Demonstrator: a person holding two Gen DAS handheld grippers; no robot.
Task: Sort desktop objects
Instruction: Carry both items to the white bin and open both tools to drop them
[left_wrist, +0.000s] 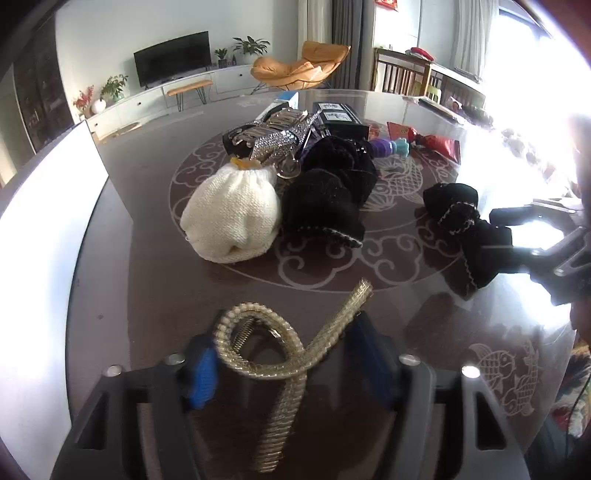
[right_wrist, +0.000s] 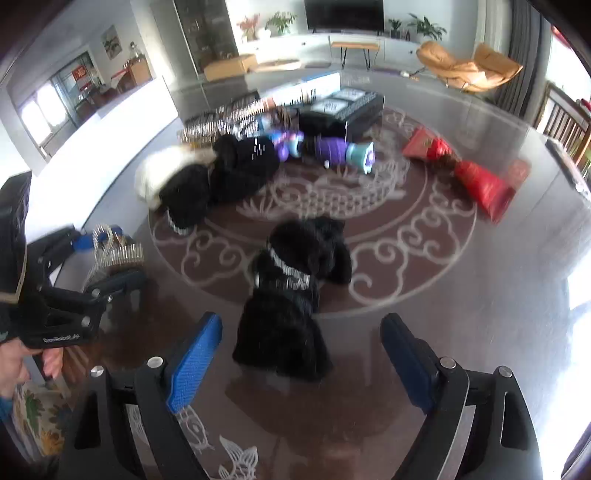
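Observation:
A gold mesh band (left_wrist: 291, 354) lies looped between the blue pads of my left gripper (left_wrist: 291, 363), whose jaws stand apart around it; the band seems to rest on the glass table (left_wrist: 147, 295). In the right wrist view the left gripper (right_wrist: 107, 254) shows at far left with the band (right_wrist: 118, 254) between its fingers. My right gripper (right_wrist: 301, 363) is open, its blue pads on either side of a black knit garment (right_wrist: 295, 291) with white trim, not touching it. That garment also shows in the left wrist view (left_wrist: 465, 229) in front of the right gripper (left_wrist: 513, 243).
A pile sits mid-table: a white knit hat (left_wrist: 232, 214), black knitwear (left_wrist: 328, 199), sparkly silver belts (left_wrist: 277, 140), a black box (left_wrist: 340, 118), purple and teal cylinders (right_wrist: 343, 151), red packets (right_wrist: 484, 188). A white panel (left_wrist: 48, 229) stands at the left.

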